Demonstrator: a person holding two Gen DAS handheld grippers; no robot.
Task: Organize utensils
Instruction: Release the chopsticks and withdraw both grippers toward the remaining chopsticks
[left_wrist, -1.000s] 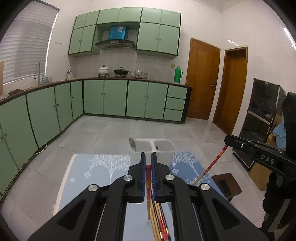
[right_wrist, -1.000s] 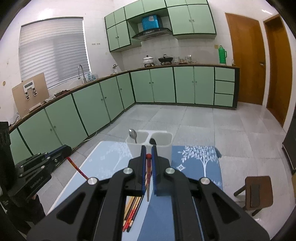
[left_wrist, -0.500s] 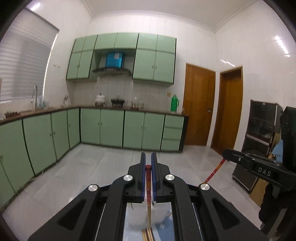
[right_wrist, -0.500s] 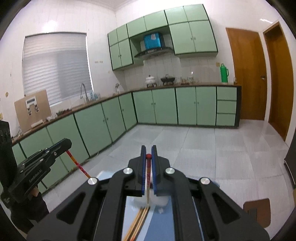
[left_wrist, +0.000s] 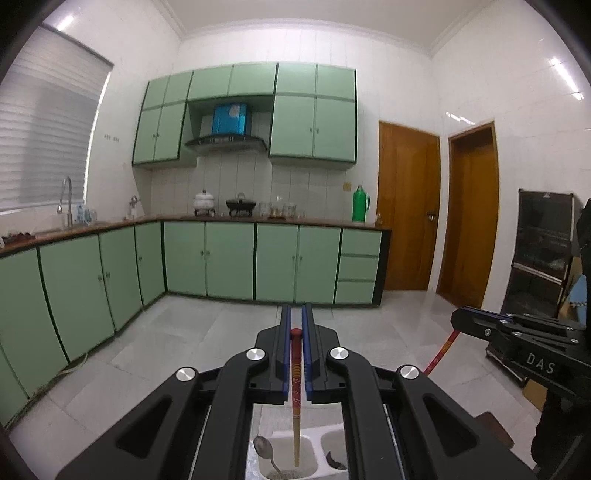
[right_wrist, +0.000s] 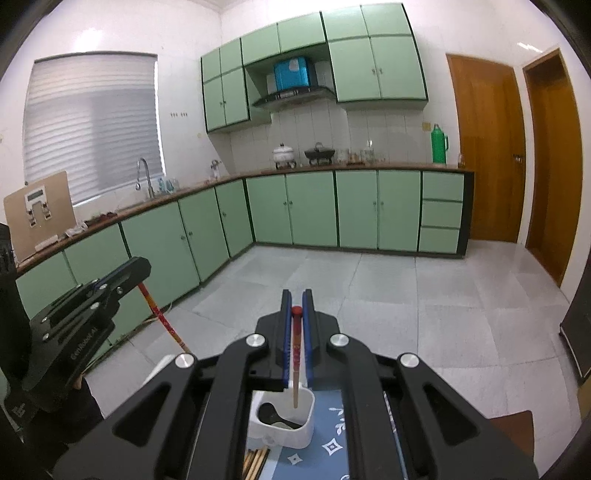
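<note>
My left gripper (left_wrist: 296, 317) is shut on a red-topped wooden chopstick (left_wrist: 296, 398) that hangs down over the left compartment of a white utensil holder (left_wrist: 314, 448); a metal spoon (left_wrist: 264, 448) stands in that compartment. My right gripper (right_wrist: 296, 301) is shut on another such chopstick (right_wrist: 296, 365), its tip above the holder (right_wrist: 306, 424), where a dark spoon (right_wrist: 271, 413) lies. Each gripper shows at the edge of the other's view: the right one (left_wrist: 456, 320) with its chopstick, and the left one (right_wrist: 142, 266). Several more chopsticks (right_wrist: 256, 463) lie on the table beside the holder.
The holder stands on a table with a blue patterned cloth (right_wrist: 332, 439). Green base cabinets (left_wrist: 229, 258) run along the back and left walls. A brown stool (right_wrist: 517, 428) is at the right, and a dark cabinet (left_wrist: 543, 258) by the doors (left_wrist: 406, 210).
Both grippers, still shut on their chopsticks, have risen and moved forward over the holder; the tablecloth has dropped out of the left view and the holder now sits under the chopstick tips.
</note>
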